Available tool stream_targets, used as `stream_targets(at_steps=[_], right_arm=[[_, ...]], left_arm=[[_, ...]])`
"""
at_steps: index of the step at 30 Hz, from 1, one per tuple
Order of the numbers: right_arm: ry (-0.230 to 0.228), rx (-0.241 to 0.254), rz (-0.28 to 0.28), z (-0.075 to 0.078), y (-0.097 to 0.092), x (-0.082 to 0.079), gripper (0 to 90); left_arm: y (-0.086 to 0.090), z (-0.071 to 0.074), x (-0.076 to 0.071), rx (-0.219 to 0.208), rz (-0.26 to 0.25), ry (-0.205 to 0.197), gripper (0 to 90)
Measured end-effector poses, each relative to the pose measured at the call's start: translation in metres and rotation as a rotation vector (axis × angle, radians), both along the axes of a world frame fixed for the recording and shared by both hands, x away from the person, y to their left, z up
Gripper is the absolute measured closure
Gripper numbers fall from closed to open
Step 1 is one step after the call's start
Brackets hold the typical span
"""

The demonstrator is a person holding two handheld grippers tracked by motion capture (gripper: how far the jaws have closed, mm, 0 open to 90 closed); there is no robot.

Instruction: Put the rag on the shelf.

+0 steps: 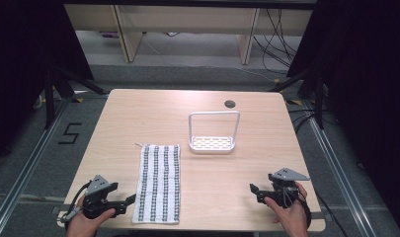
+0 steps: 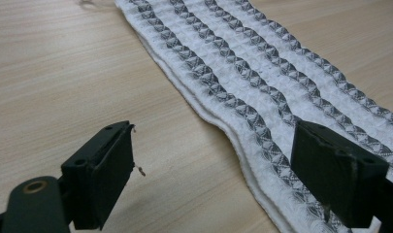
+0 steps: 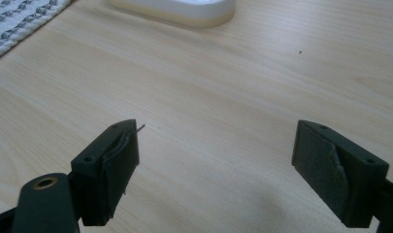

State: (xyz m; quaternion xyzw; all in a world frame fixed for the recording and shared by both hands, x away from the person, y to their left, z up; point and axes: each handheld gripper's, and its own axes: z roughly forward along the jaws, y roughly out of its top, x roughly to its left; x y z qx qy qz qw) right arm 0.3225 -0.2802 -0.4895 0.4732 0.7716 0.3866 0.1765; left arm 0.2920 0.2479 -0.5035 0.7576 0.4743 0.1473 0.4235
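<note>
High view: folded towel [image 1: 157, 183] lies at the table's [image 1: 138, 113] near edge, just beside the left gripper [image 1: 130, 200]. Left gripper view: jaws spread wide, one over the towel's edge. Right gripper view: right gripper [image 3: 216, 170] gaping, nothing held, towel well apart.

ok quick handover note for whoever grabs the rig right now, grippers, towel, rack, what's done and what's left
Left gripper: open, holding nothing, its jaws at the near left edge of the striped towel.
Right gripper: open, holding nothing, over bare table at the near right.
Towel: folded in a long strip, flat, left of centre.
White rack: upright beyond the towel, nothing on it.
Done: nothing visible yet.
Left: probably grip the towel and take it to the rack.
</note>
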Motion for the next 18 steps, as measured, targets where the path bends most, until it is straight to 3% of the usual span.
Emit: stream_targets(at_steps=[1,2,3,4,9,10,15,16,18], right_arm=[[-0.009,-0.016,-0.001,0.001,0.001,-0.001,18.4],[0.022,0.018,-0.014,0.002,0.005,-0.003,18.6],[-0.016,-0.009,0.018,0.001,0.003,-0.001,19.0],[0.016,0.005,0.008,0.002,0.007,-0.003,19.2],[-0.021,-0.014,0.05,0.002,0.012,-0.003,20.4],[-0.006,-0.006,0.046,0.003,0.015,-0.005,21.0],[-0.025,0.007,0.108,0.005,0.023,-0.008,22.2],[-0.034,-0.009,0.128,0.006,0.025,-0.008,22.2],[-0.027,0.002,0.137,0.007,0.032,-0.011,23.1]], left_arm=[[0.0,0.0,0.0,0.001,0.0,0.0,14.9],[0.001,0.0,0.0,0.0,0.0,0.001,14.9],[0.0,0.0,0.0,-0.013,0.005,0.003,14.9],[0.001,0.001,0.0,0.002,0.003,0.001,14.9],[0.001,0.001,0.0,-0.002,0.008,-0.009,14.9],[0.001,0.002,0.0,0.006,0.005,-0.001,14.9],[-0.001,0.002,-0.002,0.002,0.003,-0.002,14.9],[0.0,0.003,-0.002,0.027,-0.001,0.007,14.9],[-0.003,0.002,-0.003,0.004,0.007,-0.006,14.9]])
